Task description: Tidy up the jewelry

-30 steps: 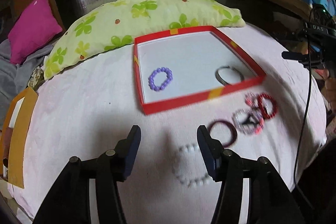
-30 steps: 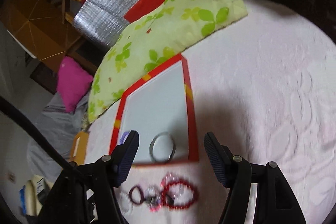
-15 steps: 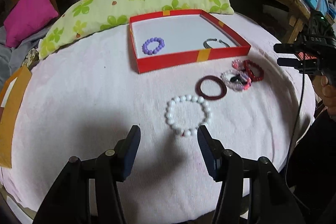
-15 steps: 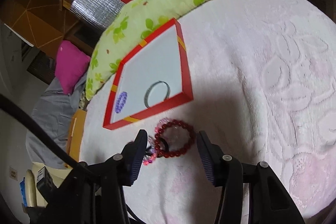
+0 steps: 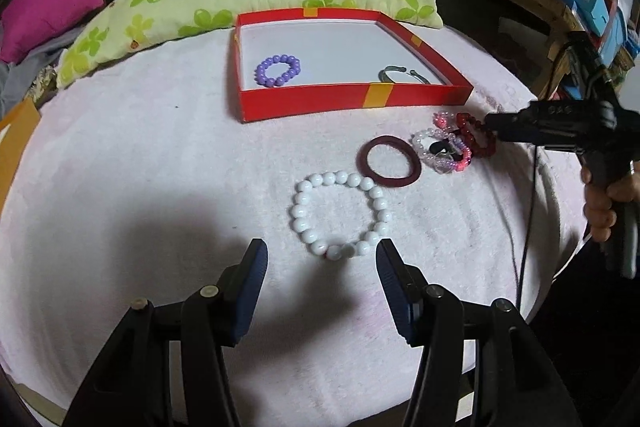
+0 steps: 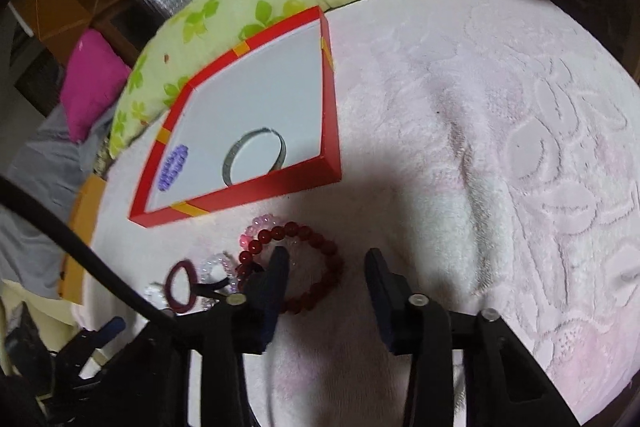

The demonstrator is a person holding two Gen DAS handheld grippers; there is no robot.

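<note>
Jaws of both grippers gape wide, holding nothing; two bracelets lie in one red box.

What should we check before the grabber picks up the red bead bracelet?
1. Right gripper open: ok, jaws apart, nothing held.
2. Red bead bracelet between its fingers: not ok, one finger sits over the loop and part of the bracelet lies outside.
3. Bracelet free of others: not ok, it touches the pink bead bracelet.
4. Red box has room: ok, only the purple bracelet and silver bangle inside.
5. Left gripper out of the way: ok, open near the white bead bracelet.
</note>
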